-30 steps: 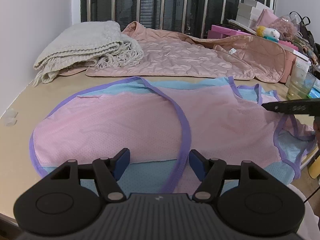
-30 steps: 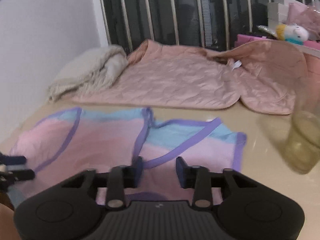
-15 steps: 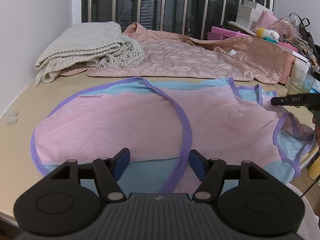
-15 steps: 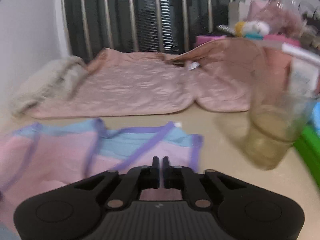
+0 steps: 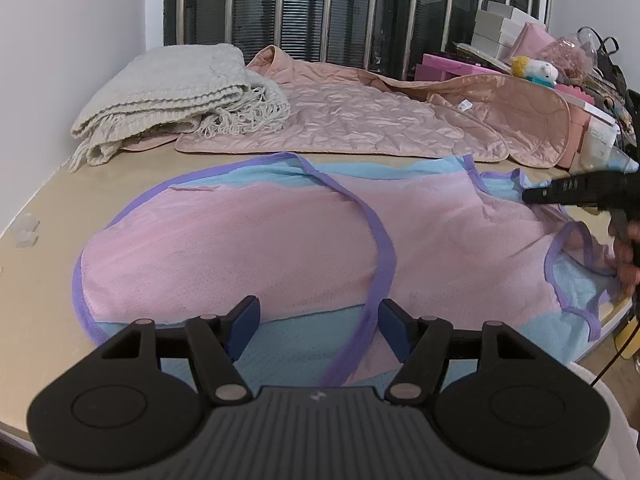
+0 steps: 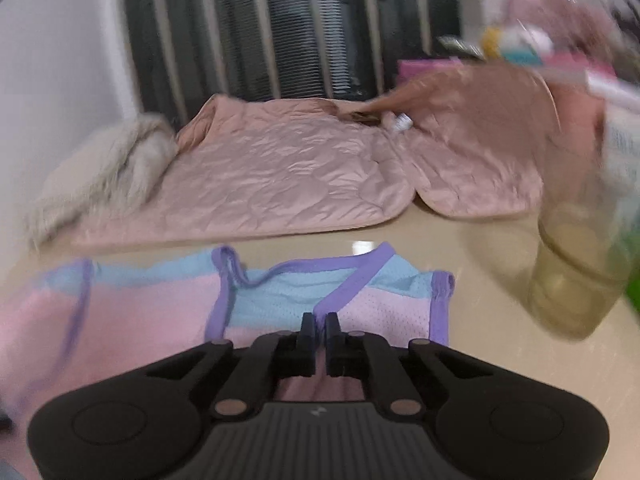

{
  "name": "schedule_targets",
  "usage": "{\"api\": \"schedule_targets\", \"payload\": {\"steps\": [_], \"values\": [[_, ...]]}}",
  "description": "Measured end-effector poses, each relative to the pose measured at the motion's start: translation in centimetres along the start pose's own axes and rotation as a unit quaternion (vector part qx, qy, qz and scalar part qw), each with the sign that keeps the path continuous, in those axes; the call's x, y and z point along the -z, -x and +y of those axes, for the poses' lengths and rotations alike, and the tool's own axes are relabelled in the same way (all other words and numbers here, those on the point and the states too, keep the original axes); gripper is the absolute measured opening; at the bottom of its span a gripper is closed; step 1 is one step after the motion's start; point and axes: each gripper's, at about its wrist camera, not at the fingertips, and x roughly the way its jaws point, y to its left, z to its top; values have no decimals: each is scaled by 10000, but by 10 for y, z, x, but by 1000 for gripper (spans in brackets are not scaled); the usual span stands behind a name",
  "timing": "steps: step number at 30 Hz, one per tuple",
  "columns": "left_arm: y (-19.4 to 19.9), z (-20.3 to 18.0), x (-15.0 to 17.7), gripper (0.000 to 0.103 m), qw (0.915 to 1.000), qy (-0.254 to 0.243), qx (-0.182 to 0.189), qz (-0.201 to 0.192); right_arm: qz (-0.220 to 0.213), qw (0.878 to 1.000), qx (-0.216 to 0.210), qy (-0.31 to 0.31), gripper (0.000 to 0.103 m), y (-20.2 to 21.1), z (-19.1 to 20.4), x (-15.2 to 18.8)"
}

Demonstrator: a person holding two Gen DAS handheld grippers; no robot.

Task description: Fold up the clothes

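On the beige table lies the pink-and-blue mesh top with purple trim. Right gripper pinches its shoulder edge; left gripper gapes wide. A tug may topple the yellowish plastic cup nearby.

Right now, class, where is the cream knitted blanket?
In the left wrist view the cream knitted blanket lies folded at the table's far left, against the wall, overlapping the pink quilted jacket.

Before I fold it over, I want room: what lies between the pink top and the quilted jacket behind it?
Bare table. In the left wrist view only tabletop separates the top from the jacket.
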Motion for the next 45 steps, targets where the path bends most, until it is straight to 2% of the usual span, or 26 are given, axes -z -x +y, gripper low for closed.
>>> {"api": "schedule_targets", "payload": {"steps": [3, 7, 10, 13, 16, 17, 19, 20, 21, 23, 24, 28, 30, 31, 34, 36, 41, 44, 45], "values": [[-1, 1, 0, 67, 10000, -1, 14, -7, -29, 9993, -115, -344, 3, 1, -12, -6], [-2, 0, -1, 67, 10000, -17, 6, -22, -129, 9993, -136, -327, 3, 1, -14, -8], [-4, -2, -2, 73, 10000, -82, 13, -26, -75, 9992, -261, -299, 4, -1, -16, -6], [-4, -6, 0, 75, 9997, -232, -32, 4, -24, 10000, -81, 39, 4, -2, -13, -1], [-2, -3, 1, 75, 9997, -242, 7, 26, -187, 9979, 215, 579, 4, 8, -1, 7], [-2, -3, 1, 75, 9997, -241, 9, 41, -168, 9985, 56, 514, 4, 12, -2, 6], [-2, -4, 0, 75, 9997, -245, 5, 61, 57, 9967, -761, -272, 4, 16, -19, -2], [-2, -5, 0, 76, 9997, -248, 3, 69, 64, 9949, -863, -510, 4, 17, -27, -6], [-2, -5, 0, 77, 9996, -254, 6, 74, -44, 9958, -718, -561, 3, 18, -31, -9], [-3, -6, 0, 79, 9996, -266, 21, 76, -330, 9989, 11, -339, 3, 18, -34, -15], [-3, -7, -1, 79, 9996, -261, 25, 81, -399, 9987, 236, -222, 3, 17, -34, -16], [-3, -7, -1, 79, 9997, -240, 34, 100, -507, 9959, 750, -13, 4, 13, -36, -18], [-2, -7, -1, 79, 9997, -230, 37, 104, -507, 9948, 886, 21, 10, 14, -38, -17], [-2, -7, -1, 79, 9997, -235, 33, 107, -447, 9955, 841, 15, 10, 16, -40, -17], [-1, -7, 0, 79, 9997, -227, 26, 92, -342, 9973, 606, 249, 20, 35, -38, -9], [-1, -6, 0, 81, 9997, -214, 36, 75, -298, 9973, 386, 549, 31, 52, -34, 2], [-3, -9, 1, 85, 9996, -259, 24, 53, -152, 9922, -522, 1118, 31, 83, -22, 37], [-3, -8, 0, 86, 9997, -225, 40, 71, -206, 9878, -438, 1479, 31, 78, -7, 46], [-3, -7, 0, 86, 9997, -210, 34, 86, -164, 9879, -392, 1495, 26, 73, -3, 46]]}}
